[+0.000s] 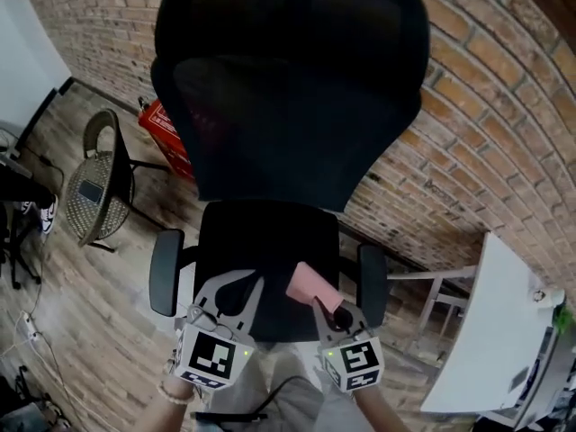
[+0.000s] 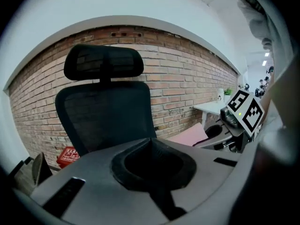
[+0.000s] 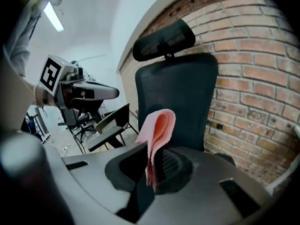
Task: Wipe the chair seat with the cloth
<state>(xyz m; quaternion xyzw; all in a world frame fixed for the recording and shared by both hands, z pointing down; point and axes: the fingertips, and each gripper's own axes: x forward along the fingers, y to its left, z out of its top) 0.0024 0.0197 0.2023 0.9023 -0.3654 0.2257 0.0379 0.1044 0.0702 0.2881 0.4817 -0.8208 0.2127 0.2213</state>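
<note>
A black office chair with a mesh back (image 1: pixel 288 106) faces me; its seat (image 1: pixel 261 237) lies just beyond both grippers. My right gripper (image 1: pixel 326 306) is shut on a pink cloth (image 1: pixel 311 285), held over the seat's front right part. In the right gripper view the folded cloth (image 3: pixel 159 128) stands up from between the jaws (image 3: pixel 151 165), in front of the chair back (image 3: pixel 187 102). My left gripper (image 1: pixel 232 282) hovers over the seat's front left; its jaws (image 2: pixel 150 142) meet with nothing between them. The cloth (image 2: pixel 190 136) also shows at the right of the left gripper view.
Black armrests (image 1: pixel 165 273) (image 1: pixel 372 282) flank the seat. A brick wall (image 1: pixel 477 124) runs behind the chair. A wicker chair (image 1: pixel 94 192) and a red box (image 1: pixel 166 133) stand at the left, a white table (image 1: pixel 490 331) at the right.
</note>
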